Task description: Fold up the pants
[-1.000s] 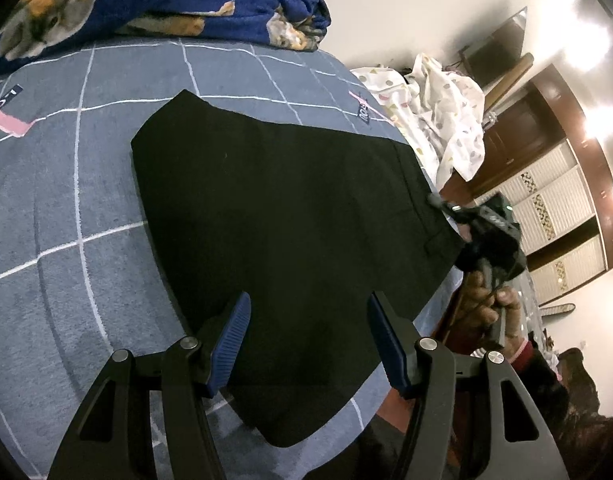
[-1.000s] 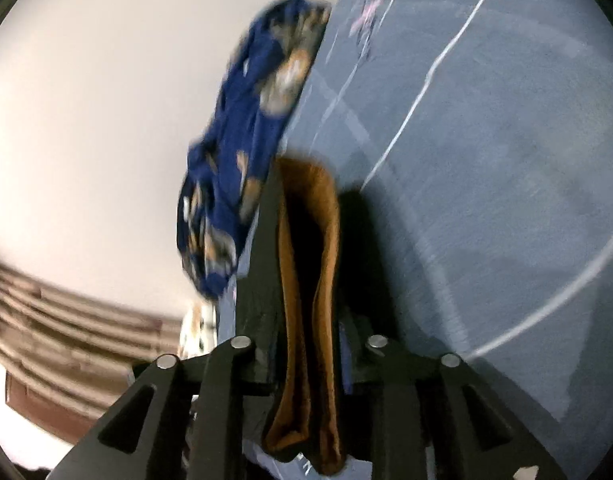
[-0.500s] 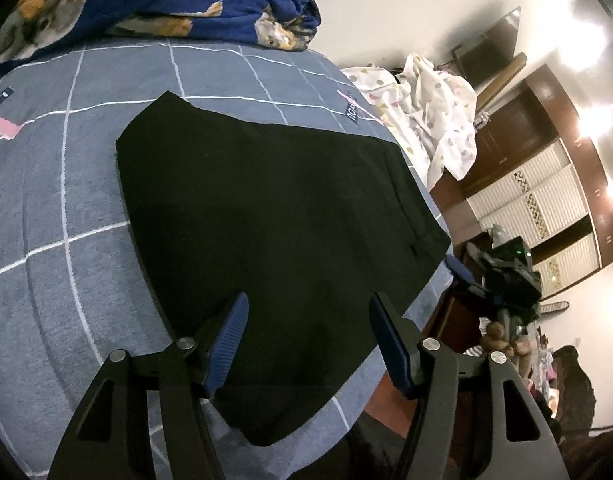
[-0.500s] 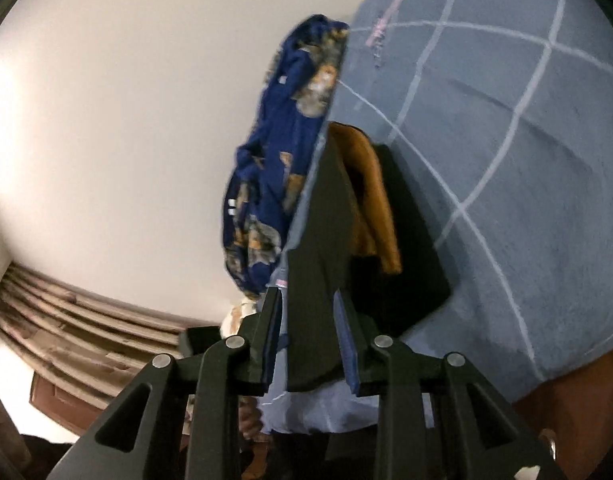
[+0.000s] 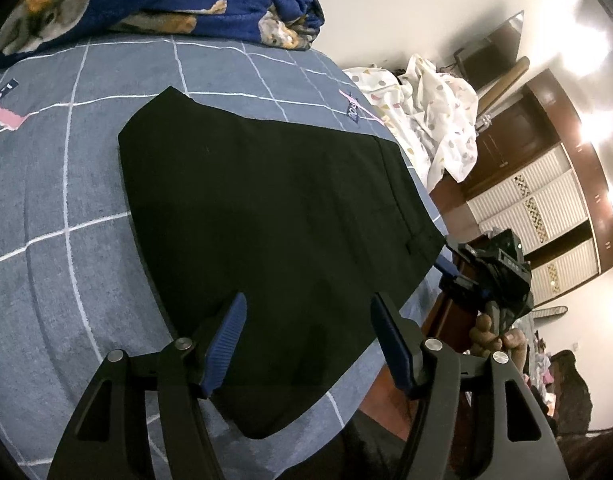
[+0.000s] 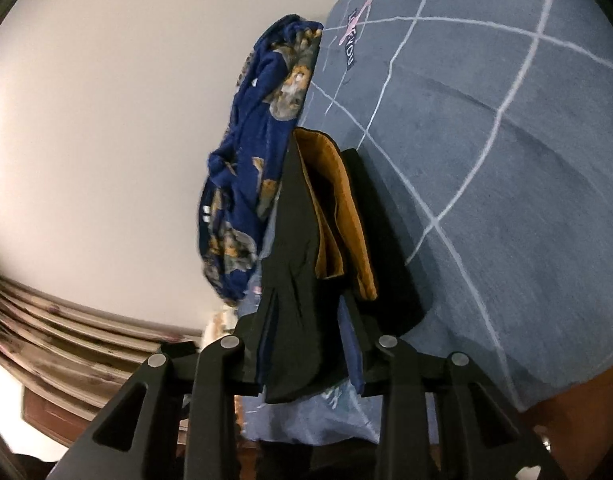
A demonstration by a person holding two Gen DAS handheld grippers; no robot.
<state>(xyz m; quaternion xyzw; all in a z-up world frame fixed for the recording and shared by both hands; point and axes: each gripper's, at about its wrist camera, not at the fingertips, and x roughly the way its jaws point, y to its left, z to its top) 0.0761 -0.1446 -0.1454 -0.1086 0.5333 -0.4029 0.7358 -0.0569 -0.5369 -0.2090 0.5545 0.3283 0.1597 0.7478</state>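
Observation:
Black pants (image 5: 274,216) lie spread flat on a blue-grey checked bed cover (image 5: 46,200). My left gripper (image 5: 306,336) is open and empty, hovering just above the near edge of the pants. My right gripper (image 5: 446,258) shows in the left wrist view at the bed's right edge, at the corner of the pants. In the right wrist view the right gripper (image 6: 306,344) has its jaws close around the black pants edge (image 6: 294,264), whose orange-brown lining (image 6: 330,208) shows.
A dark blue blanket with an animal print (image 5: 158,4) is piled at the far side of the bed. A white dotted cloth (image 5: 434,120) lies at the far right corner. A wooden wardrobe (image 5: 546,200) stands to the right. Pink tape marks (image 5: 4,118) sit on the cover.
The right gripper has moved from over the pants out to the bed's right edge and then back against the corner. Its jaws now sit on the pants edge. The left gripper stays open, hardly moved.

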